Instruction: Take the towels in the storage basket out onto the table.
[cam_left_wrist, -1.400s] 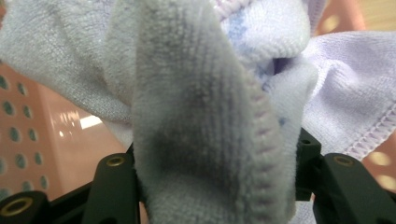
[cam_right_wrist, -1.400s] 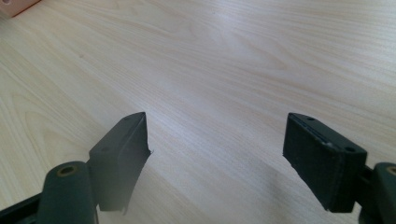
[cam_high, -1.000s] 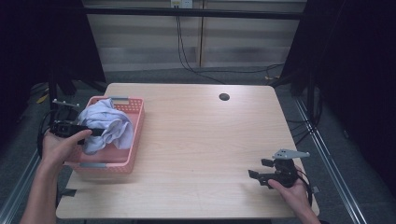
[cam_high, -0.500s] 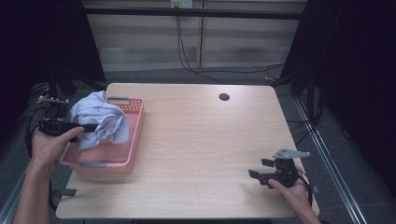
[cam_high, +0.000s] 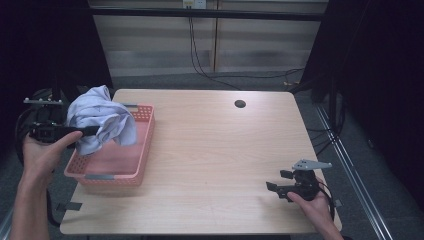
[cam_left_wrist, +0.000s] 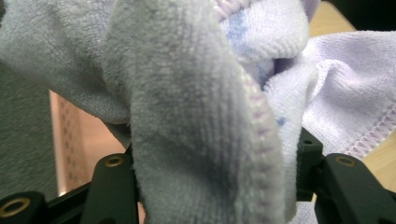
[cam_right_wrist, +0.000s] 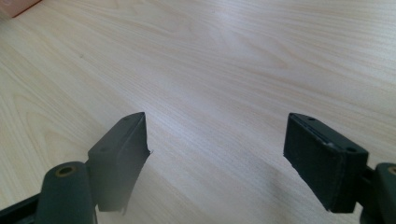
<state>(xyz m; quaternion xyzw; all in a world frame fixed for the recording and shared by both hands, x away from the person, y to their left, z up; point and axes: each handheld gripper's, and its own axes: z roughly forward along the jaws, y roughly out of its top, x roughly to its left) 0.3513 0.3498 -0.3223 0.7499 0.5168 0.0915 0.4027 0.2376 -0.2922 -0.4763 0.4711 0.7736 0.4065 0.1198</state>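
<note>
at the table's left edge, the left gripper (cam_high: 92, 131) clamps a bunched pale lilac towel (cam_high: 100, 120) and holds it lifted above the pink perforated basket (cam_high: 112, 172), which sits on the wooden table (cam_high: 215, 150). seen along the left gripper's own jaws, the towel's terry folds (cam_left_wrist: 201, 116) fill the gap between them, with a stitched hem at the right and a strip of basket wall at the lower left. near the table's front right corner, the right gripper (cam_high: 272, 189) is held in the person's right hand (cam_high: 312, 202), low over bare wood; its jaws stand wide apart with nothing between them (cam_right_wrist: 215, 154). a dark round hole (cam_high: 240, 104) marks the far side of the tabletop.
</note>
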